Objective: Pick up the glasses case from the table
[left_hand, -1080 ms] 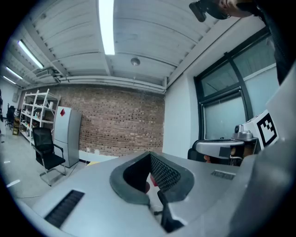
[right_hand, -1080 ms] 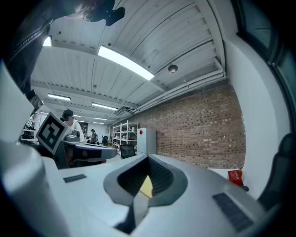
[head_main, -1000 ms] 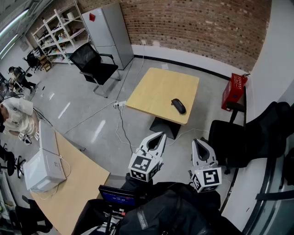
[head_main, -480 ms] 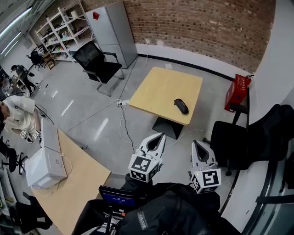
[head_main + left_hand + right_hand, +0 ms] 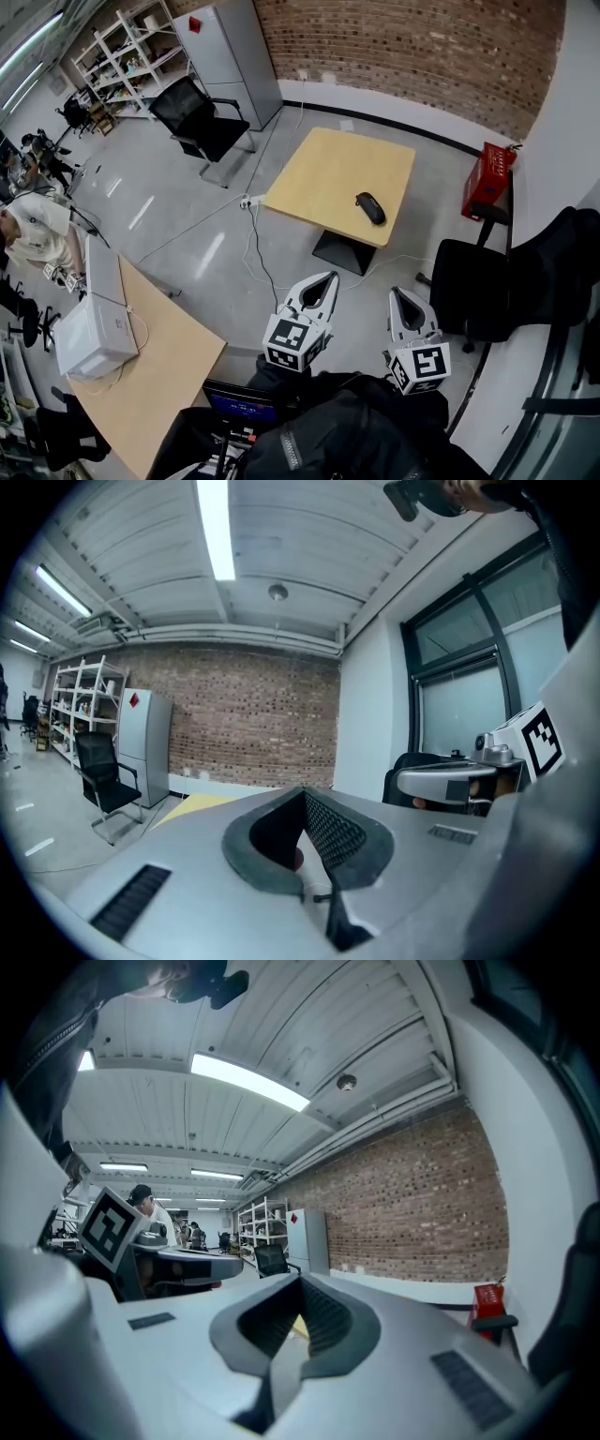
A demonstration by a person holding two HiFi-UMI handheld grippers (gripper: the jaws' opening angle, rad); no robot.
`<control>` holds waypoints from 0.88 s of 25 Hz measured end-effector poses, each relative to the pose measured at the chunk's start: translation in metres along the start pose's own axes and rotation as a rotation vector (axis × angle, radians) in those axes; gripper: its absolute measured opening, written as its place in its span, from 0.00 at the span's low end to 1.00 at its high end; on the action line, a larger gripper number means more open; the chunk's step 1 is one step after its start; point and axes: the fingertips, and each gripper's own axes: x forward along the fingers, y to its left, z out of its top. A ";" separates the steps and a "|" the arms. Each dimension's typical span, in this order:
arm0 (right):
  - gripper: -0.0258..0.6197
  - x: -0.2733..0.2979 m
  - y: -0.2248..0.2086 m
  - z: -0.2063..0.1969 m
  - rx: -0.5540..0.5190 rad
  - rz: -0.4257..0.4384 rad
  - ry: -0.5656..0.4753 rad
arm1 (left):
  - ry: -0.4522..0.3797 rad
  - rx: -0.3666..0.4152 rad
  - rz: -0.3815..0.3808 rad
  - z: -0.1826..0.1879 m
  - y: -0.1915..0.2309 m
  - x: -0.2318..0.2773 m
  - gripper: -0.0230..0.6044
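Note:
The dark glasses case point(image 5: 369, 207) lies near the right edge of a square pale wooden table point(image 5: 328, 173), across open floor from me. My left gripper point(image 5: 327, 278) and right gripper point(image 5: 401, 293) are held side by side low in the head view, well short of the table and pointing towards it. Both have their jaws closed together with nothing between them. In the left gripper view the left gripper point(image 5: 302, 797) shows only its meeting jaws, with a sliver of the table point(image 5: 202, 803) beyond. The right gripper point(image 5: 298, 1286) looks the same in the right gripper view.
A black office chair point(image 5: 202, 127) and a grey cabinet point(image 5: 230, 47) stand beyond the table on the left, a red crate point(image 5: 494, 169) on the right. Black chairs point(image 5: 478, 281) crowd my right. A wooden desk point(image 5: 155, 375) with a white box point(image 5: 89, 333) is at my left. Cables point(image 5: 251, 234) cross the floor.
In the head view the table and case have drifted slightly up and to the right. Both grippers stay where they were, still shut.

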 end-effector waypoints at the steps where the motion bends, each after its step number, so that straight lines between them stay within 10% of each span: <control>1: 0.04 -0.001 0.000 -0.003 0.003 0.004 0.007 | 0.004 -0.002 0.001 -0.002 -0.002 0.000 0.04; 22: 0.04 -0.026 -0.024 -0.043 0.054 0.042 0.099 | 0.064 -0.003 0.038 -0.033 -0.039 0.009 0.04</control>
